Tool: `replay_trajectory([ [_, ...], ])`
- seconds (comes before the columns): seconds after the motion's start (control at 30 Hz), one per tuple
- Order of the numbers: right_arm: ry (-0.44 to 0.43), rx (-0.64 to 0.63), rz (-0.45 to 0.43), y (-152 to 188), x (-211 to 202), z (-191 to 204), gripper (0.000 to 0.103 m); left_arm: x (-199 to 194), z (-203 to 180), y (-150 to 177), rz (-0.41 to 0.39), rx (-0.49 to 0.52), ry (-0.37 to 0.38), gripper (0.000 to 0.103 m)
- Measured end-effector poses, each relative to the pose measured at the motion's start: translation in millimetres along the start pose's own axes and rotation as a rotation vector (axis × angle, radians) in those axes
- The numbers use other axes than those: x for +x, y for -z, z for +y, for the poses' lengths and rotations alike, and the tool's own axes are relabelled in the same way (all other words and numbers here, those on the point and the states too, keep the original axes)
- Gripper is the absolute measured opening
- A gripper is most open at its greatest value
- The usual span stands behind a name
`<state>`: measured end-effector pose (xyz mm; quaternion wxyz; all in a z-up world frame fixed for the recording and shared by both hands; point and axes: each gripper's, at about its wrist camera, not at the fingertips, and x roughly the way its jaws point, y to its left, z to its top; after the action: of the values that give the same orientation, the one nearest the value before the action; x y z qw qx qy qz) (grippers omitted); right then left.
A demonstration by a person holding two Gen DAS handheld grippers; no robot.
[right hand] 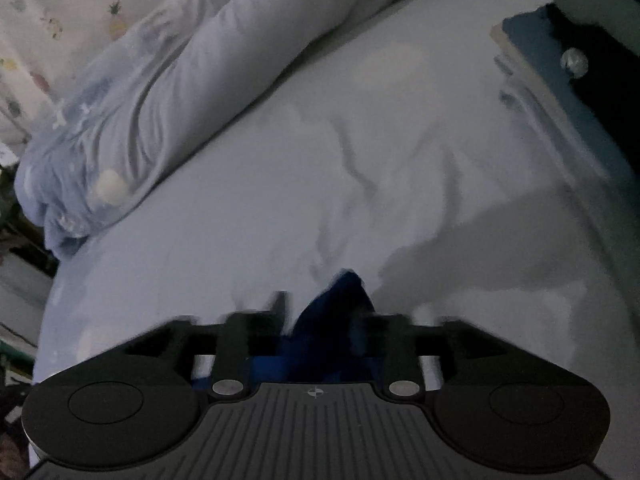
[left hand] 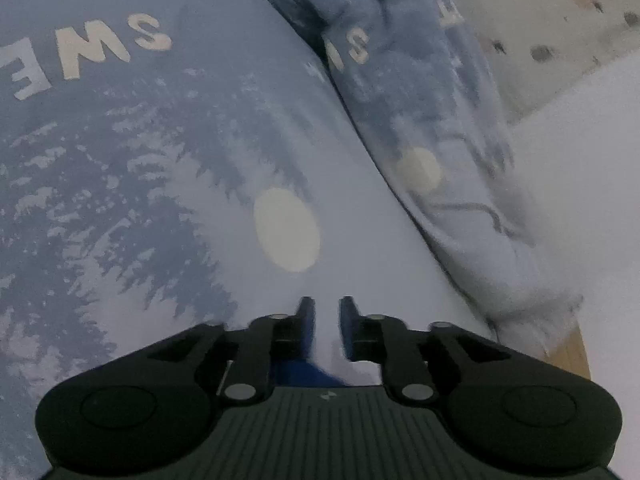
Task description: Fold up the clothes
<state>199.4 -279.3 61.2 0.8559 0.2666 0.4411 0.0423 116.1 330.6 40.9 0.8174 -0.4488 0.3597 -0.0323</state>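
The left gripper [left hand: 326, 308] is seen narrowly parted; dark blue cloth [left hand: 304, 368] lies between the jaws, mostly hidden, and contact cannot be judged. The right gripper [right hand: 324, 306] stands wider, blurred, with blue cloth [right hand: 332, 308] bunched in the gap. Beyond lies the pale sheet [right hand: 280, 200], then a rumpled printed cover [left hand: 420, 92], cut off at the frame's top.

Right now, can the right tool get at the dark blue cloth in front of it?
Probably yes. The dark blue cloth lies on the pale sheet between the right tool fingers, which stand apart. Nothing covers it, though blur hides whether they touch it.
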Motion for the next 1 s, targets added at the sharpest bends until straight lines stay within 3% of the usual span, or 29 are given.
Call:
replay_trajectory([
  [0.03,0.014,-0.016,-0.015,0,-8,1,0.068,-4,3,0,0.016,0.024,0.004,0.040],
  [0.1,0.040,-0.050,-0.045,0,-25,3,0.069,-12,9,2,0.045,0.069,0.010,0.058],
  [0.2,0.033,-0.193,-0.096,31,-63,34,0.071,-29,17,5,0.079,0.115,0.014,0.069],
  [0.27,0.011,-0.329,-0.130,65,-90,67,0.075,-39,22,7,0.085,0.129,0.013,0.077],
  [0.4,-0.115,-0.599,-0.116,156,-131,142,0.078,-45,31,9,0.129,0.120,0.033,0.091],
  [0.53,-0.282,-0.873,-0.057,262,-160,213,0.084,-56,33,16,0.146,0.156,0.019,0.095],
  [0.67,-0.372,-1.166,-0.078,357,-174,257,0.091,-80,28,30,0.134,0.255,0.004,0.100],
  [0.8,-0.346,-1.319,-0.098,410,-153,277,0.091,-98,22,48,0.142,0.380,-0.009,0.103],
  [1.0,-0.237,-1.470,-0.176,452,-125,289,0.091,-109,36,59,0.116,0.298,0.069,0.103],
])
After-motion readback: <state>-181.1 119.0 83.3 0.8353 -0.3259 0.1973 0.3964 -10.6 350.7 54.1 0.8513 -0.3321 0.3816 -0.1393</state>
